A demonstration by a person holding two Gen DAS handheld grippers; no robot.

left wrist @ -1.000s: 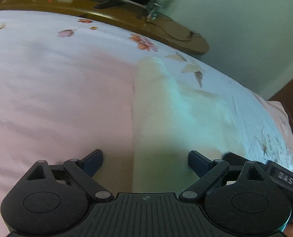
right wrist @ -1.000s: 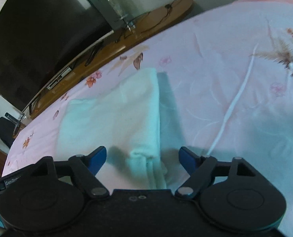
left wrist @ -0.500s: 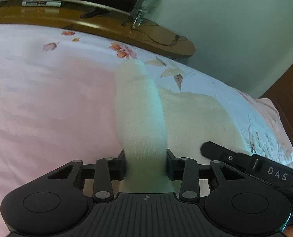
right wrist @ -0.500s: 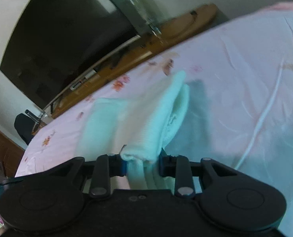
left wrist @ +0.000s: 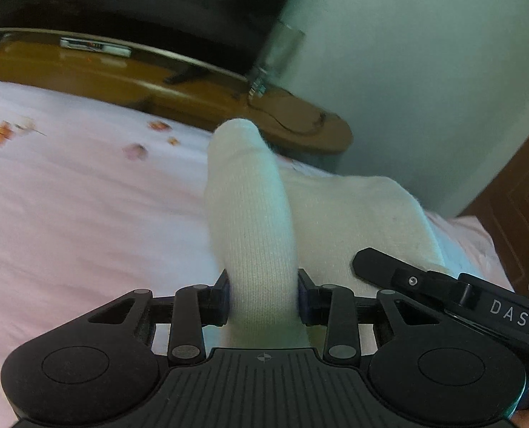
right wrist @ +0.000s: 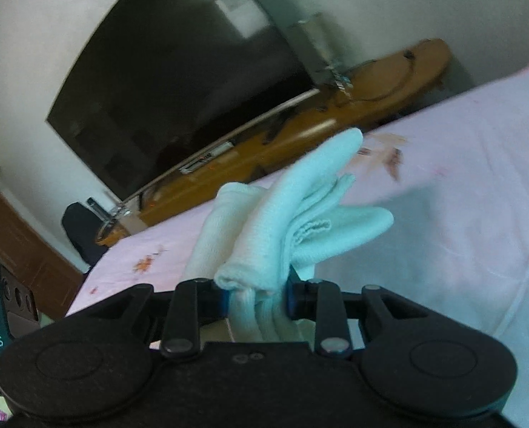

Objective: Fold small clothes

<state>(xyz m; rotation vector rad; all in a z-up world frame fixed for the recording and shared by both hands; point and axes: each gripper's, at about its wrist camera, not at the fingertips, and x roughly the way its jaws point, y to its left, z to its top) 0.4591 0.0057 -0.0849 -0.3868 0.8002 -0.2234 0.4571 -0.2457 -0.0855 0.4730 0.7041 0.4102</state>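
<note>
The white garment [left wrist: 253,235] hung just above the pink bedsheet [left wrist: 68,214], one bunched edge pinched in the left gripper [left wrist: 262,297], another in the right gripper [right wrist: 253,294]. Lifting looked underway; next, carry that edge over and lay it flat. "DAS" marked each gripper.

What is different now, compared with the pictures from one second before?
Both tools closed on the white garment: the left tool and the right tool stood open over it, and now each pinches a bunched edge and has lifted it off the pink bedsheet. The bedsheet and wooden shelf did not change.
</note>
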